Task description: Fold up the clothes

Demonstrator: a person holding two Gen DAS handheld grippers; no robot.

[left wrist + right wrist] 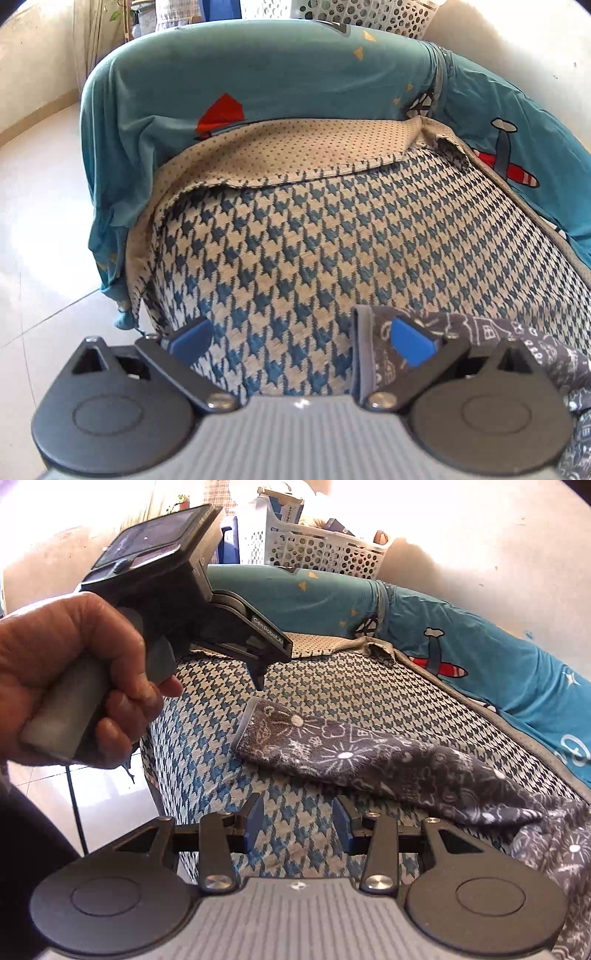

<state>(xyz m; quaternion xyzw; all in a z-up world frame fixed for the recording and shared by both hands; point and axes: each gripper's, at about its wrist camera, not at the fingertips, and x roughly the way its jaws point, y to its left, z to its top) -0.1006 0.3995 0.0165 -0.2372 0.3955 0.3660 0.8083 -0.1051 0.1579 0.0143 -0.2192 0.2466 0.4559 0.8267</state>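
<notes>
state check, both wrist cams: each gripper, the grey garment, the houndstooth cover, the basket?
left gripper: open, above the garment's hemmed end, not gripping
right gripper: open, nothing between its fingers
grey patterned garment: lying rumpled on the cover, partly bunched, not folded
houndstooth cover: spread out, far edge flipped over showing dotted backing
white perforated basket: upright, holding items

The left gripper [301, 341] hangs over the houndstooth cushion [332, 236], jaws spread wide with nothing between them — its right fingertip [410, 341] sits over the hemmed end of a dark patterned cloth [480, 343] at the cushion's near right edge. A teal printed sheet [258, 74] drapes the far edge.
</notes>
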